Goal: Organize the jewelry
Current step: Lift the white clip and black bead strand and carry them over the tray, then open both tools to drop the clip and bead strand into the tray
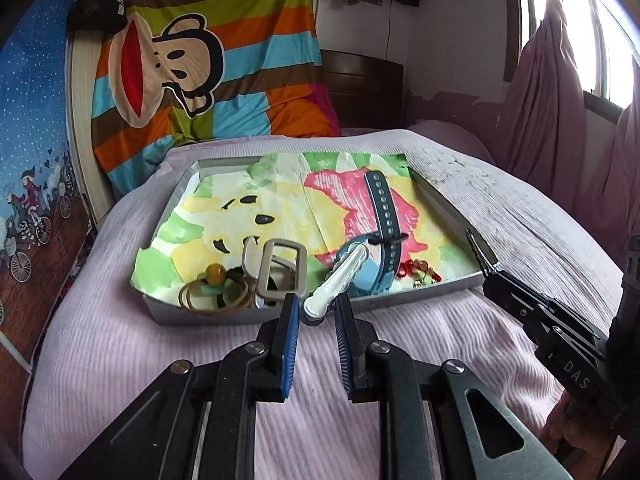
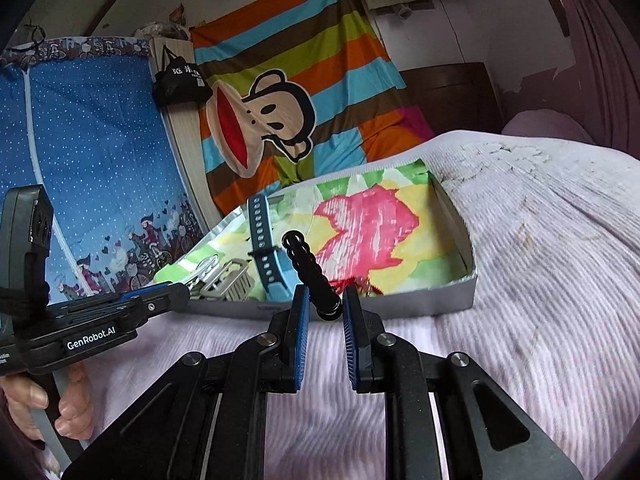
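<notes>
1. My left gripper [image 1: 316, 312] is clamped on a white hair clip [image 1: 336, 280]; its blue pads pinch the round end, and the rest of the clip juts forward over the near edge of the tray [image 1: 440, 288].
2. My right gripper [image 2: 324, 308] is clamped on a black hair clip [image 2: 308, 268], held by its base, with the ridged body slanting up and away over the tray's near wall.
3. The tray lies on a pink ribbed bedspread [image 1: 120, 340] and is lined with a painted sheet of paper [image 1: 224, 216] in green, yellow and pink.
4. In the near left corner of the tray I see brown hair ties [image 1: 208, 296] with an amber bead [image 1: 214, 271] on top, and just beside them a grey buckle [image 1: 280, 272].
5. A blue watch strap [image 1: 384, 220] runs from the middle of the tray towards its near edge, and red beads [image 1: 416, 270] lie just to its right against the near wall.
6. From the left camera, my right gripper shows at the right edge, its black clip reaching over the tray's right corner.
7. A striped monkey-print cloth [image 1: 208, 60] hangs behind the bed.
</notes>
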The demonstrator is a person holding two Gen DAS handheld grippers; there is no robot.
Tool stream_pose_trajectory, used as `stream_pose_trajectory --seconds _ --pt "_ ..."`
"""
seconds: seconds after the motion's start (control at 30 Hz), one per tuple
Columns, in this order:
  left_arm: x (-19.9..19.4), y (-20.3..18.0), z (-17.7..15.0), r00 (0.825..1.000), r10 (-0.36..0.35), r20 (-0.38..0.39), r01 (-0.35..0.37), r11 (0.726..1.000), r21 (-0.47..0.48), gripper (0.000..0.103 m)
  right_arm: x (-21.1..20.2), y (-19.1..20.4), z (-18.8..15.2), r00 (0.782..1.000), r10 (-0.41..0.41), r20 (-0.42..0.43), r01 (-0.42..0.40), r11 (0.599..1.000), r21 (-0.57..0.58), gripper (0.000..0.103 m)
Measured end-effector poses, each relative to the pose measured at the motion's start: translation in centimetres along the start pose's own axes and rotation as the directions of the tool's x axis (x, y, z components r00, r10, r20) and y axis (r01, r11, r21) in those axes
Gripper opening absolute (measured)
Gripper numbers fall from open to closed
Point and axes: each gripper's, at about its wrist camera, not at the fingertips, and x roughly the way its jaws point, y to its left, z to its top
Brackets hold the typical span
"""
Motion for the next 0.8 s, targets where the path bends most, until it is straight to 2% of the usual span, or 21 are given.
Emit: stream_pose_trajectory --seconds 0.17,0.37,0.47,0.67,0.8 --pt "1.8 -0.4 2.4 0.999 0.05 0.012 -0.05 0.999 -0.007 0.017 2.0 -0.4 2.8 1.0 -0.025 0.019 0.025 1.0 -0.019 0.015" --pt "5.1 0.5 4.8 0.998 0.062 -0.021 -0.064 0.995 -0.08 0.017 5.3 -2.2 5.2 0.999 -0.035 -0.023 0.035 0.999 -0.003 0.015" --pt "6.8 1.1 5.4 0.997 0.067 -0.046 -0.071 0.992 -0.106 0.017 6.6 -2.9 5.7 0.999 -0.027 -0.041 0.028 0.999 0.022 0.015" --pt "9.2 1.5 6.0 0.993 0.05 -0.11 -0.064 0.989 -0.137 0.017 9.0 -2.7 5.3 0.993 -0.046 -0.113 0.047 0.999 -0.001 0.015" --pt "10.6 1.0 6.1 0.985 0.061 -0.159 -0.079 0.991 -0.109 0.017 10.5 -2.3 4.8 0.982 -0.056 -0.182 0.053 0.998 -0.021 0.015"
